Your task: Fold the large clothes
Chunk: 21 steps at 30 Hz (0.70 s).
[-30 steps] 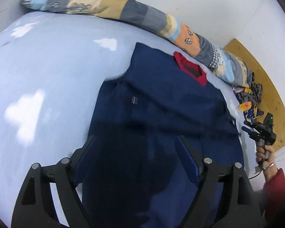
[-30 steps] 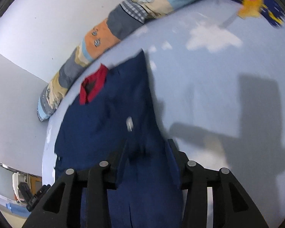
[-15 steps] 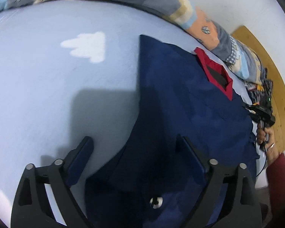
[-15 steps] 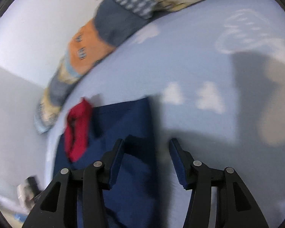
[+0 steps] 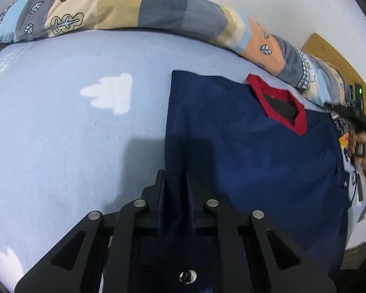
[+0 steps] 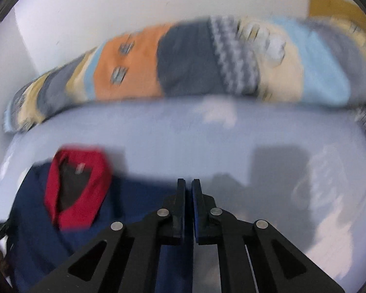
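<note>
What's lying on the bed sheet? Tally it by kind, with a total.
Navy garment with red collar: 1
Patchwork bolster: 1
Patterned cloth heap, partly hidden: 1
Total: 3

The left gripper [image 5: 174,183] has just closed, navy cloth between its fingers [image 5: 160,190]. The right gripper [image 6: 188,190] is fully closed, its fingers [image 6: 180,202] nearly touching.

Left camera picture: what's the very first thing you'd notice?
The big navy shirt with its bright red collar, spread on the pale blue bedsheet with white clouds. Behind it, along the wall, lies a long patchwork bolster. The left gripper sits over the shirt's left edge.
</note>
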{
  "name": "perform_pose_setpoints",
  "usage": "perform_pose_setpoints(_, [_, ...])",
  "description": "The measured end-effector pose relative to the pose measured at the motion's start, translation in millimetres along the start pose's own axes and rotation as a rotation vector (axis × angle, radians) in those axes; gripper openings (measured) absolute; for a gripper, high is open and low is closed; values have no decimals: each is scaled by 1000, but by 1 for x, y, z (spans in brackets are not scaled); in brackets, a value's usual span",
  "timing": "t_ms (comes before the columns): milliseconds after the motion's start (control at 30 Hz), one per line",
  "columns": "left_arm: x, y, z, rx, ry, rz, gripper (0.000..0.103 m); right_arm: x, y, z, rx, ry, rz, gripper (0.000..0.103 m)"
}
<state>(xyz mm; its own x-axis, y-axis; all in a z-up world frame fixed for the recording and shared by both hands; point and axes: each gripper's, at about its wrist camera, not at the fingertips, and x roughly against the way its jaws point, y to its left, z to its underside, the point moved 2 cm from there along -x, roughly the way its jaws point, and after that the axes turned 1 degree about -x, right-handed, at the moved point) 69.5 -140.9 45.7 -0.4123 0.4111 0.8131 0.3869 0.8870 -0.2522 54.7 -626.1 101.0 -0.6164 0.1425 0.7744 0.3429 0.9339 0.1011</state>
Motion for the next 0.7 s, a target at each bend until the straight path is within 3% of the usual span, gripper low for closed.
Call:
perform_pose_setpoints(67, [-8, -2, -5, -24, 35, -15, 14, 8, -8, -26, -69, -40, -40, 1])
perform_pose_setpoints(133, [-11, 0, -10, -13, 52, 18, 16, 16, -19, -44, -118, -66, -14, 1])
perform_pose_setpoints(167, [-12, 2, -12, -5, 64, 35, 20, 19, -25, -45, -142, -73, -17, 7])
perform_pose_setpoints(200, [-12, 4, -14, 1, 82, 58, 29, 20, -31, -45, -182, -66, -53, 13])
perform_pose_setpoints(267, [-6, 2, -15, -22, 77, 66, 31, 19, -37, -31, -223, -13, -145, 16])
perform_pose_setpoints(333, [3, 1, -10, -47, 87, 40, 61, 27, -32, -5, -169, 31, -166, 16])
perform_pose_setpoints(433, [20, 6, 11, -52, 105, 45, 64, 49, -22, 41, -104, 94, -218, 18])
perform_pose_setpoints(567, [46, 16, 57, -19, 150, 26, 65, 91, -29, 113, -97, 156, -265, 37])
perform_pose_setpoints(633, [59, 23, 90, 10, 185, 20, 68, 114, -36, 148, -117, 170, -263, 38])
perform_pose_setpoints(700, [75, 26, 123, 17, 191, 6, 69, 131, -43, 179, -137, 207, -261, 49])
